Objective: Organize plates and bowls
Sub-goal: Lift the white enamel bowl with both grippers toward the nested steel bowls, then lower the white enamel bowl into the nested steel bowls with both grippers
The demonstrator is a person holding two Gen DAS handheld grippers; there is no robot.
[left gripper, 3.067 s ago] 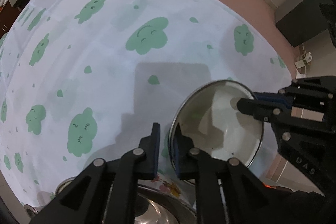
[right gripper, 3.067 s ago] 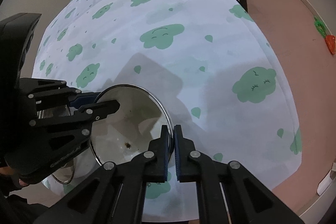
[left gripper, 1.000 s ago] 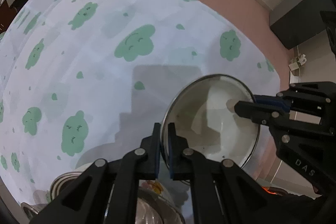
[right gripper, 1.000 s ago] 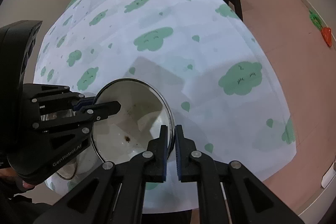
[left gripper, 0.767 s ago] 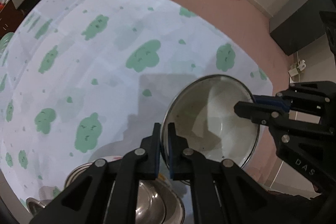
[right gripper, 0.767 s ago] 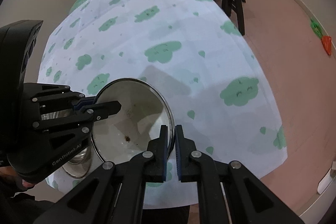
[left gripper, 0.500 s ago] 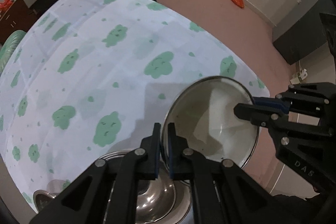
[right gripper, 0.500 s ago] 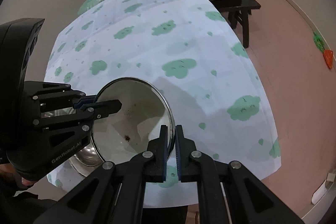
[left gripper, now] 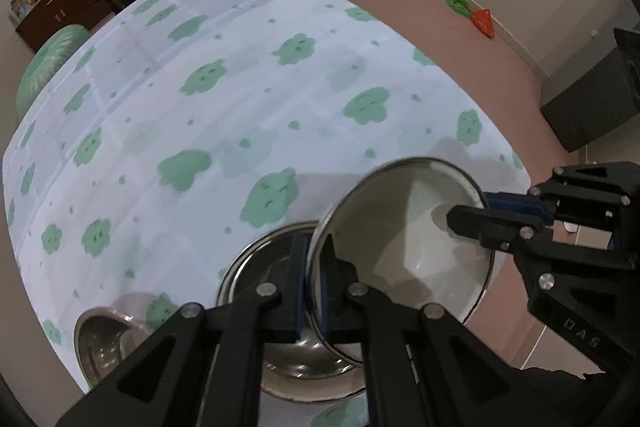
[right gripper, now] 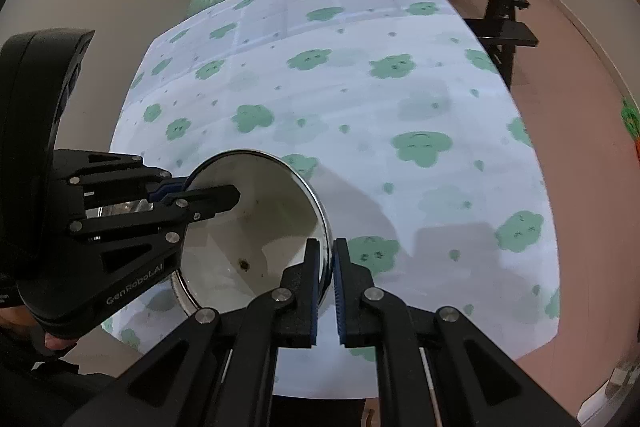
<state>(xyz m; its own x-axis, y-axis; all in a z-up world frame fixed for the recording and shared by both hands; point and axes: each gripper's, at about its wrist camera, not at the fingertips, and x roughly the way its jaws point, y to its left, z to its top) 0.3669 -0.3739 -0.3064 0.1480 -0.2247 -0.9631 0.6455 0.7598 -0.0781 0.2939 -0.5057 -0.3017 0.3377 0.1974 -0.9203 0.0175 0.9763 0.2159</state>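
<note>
Both claws pinch the rim of one white bowl, held tilted in the air above the tabletop. The left claw is narrowed onto the rim at 9 o'clock in its own view, and the right claw grips the opposite edge, at 4 o'clock of the bowl in the right view. Dark specks dot the bowl's inside. Under it, at 6 o'clock in the left view, a large steel bowl sits on the cloud-print cloth, with a small steel bowl beside it at 8 o'clock.
</note>
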